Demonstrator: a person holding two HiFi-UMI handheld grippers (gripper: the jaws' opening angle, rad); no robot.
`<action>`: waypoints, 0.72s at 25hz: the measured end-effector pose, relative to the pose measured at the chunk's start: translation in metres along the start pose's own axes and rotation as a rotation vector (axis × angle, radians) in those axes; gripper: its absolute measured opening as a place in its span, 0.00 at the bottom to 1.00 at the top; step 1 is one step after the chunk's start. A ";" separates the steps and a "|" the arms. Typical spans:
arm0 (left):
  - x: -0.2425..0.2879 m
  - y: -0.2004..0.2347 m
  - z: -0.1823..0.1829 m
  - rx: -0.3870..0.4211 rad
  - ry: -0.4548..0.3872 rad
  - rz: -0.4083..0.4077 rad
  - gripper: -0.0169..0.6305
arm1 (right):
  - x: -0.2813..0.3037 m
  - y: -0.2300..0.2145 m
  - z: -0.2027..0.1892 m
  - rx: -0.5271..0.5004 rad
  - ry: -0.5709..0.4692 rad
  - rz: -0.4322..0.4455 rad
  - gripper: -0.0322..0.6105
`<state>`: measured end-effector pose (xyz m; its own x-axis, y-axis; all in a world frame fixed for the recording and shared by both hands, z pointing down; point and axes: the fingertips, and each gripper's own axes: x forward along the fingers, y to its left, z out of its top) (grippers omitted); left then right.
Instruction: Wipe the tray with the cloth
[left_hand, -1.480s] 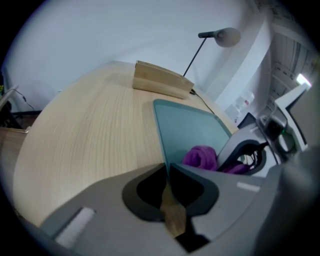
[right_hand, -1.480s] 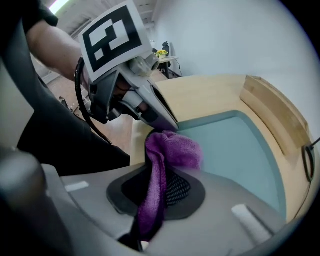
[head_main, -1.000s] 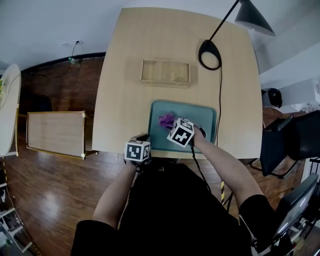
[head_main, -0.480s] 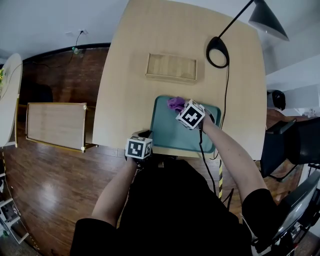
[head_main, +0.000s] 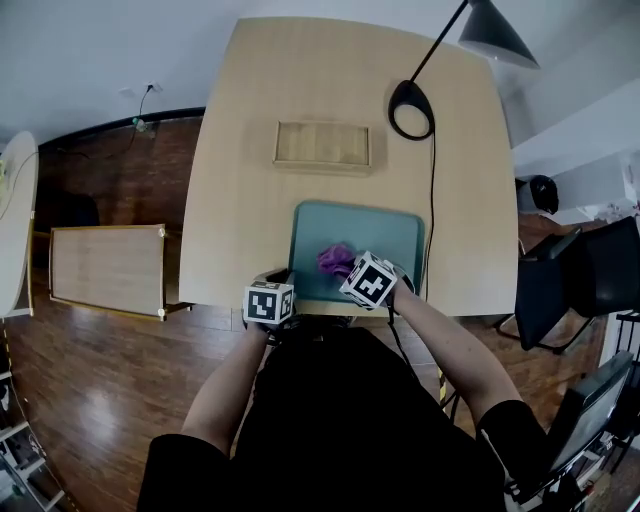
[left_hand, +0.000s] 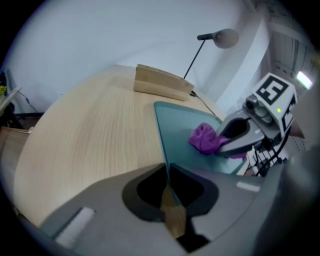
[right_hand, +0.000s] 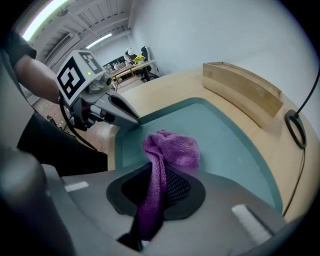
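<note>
A teal tray (head_main: 375, 228) lies on the pale wooden table near its front edge. My left gripper (head_main: 281, 281) is shut on the tray's near left rim (left_hand: 161, 145), pinching the edge between its jaws. My right gripper (head_main: 352, 272) is shut on a purple cloth (head_main: 334, 260), which bunches on the tray's near half (right_hand: 172, 147). A strip of the cloth (right_hand: 152, 200) runs back between the right jaws. In the left gripper view the cloth (left_hand: 205, 138) sits under the right gripper (left_hand: 220, 145) on the tray floor.
A shallow wooden box (head_main: 322, 146) lies beyond the tray. A black desk lamp stands with its base (head_main: 411, 109) at the far right, its cable running along the table's right side. A low wooden table (head_main: 108, 268) stands on the floor at left, a dark chair (head_main: 575, 285) at right.
My right gripper has drawn the cloth back from the tray's far edge to its near half. The left gripper keeps its hold on the tray's rim.
</note>
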<state>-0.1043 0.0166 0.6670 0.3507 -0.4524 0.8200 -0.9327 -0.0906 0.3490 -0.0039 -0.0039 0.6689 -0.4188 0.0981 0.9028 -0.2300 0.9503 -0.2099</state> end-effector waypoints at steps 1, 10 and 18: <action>0.000 0.000 0.001 0.001 0.001 0.000 0.10 | 0.001 0.006 -0.007 0.002 0.006 0.008 0.13; 0.005 -0.003 -0.002 0.008 0.007 -0.011 0.10 | 0.001 0.046 -0.036 0.008 0.043 0.066 0.13; 0.002 -0.001 -0.001 0.012 0.016 0.009 0.10 | -0.005 0.026 -0.035 -0.012 0.001 0.046 0.13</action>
<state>-0.1025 0.0164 0.6684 0.3435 -0.4393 0.8301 -0.9367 -0.0970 0.3363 0.0234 0.0307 0.6719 -0.4282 0.1417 0.8925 -0.2004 0.9482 -0.2466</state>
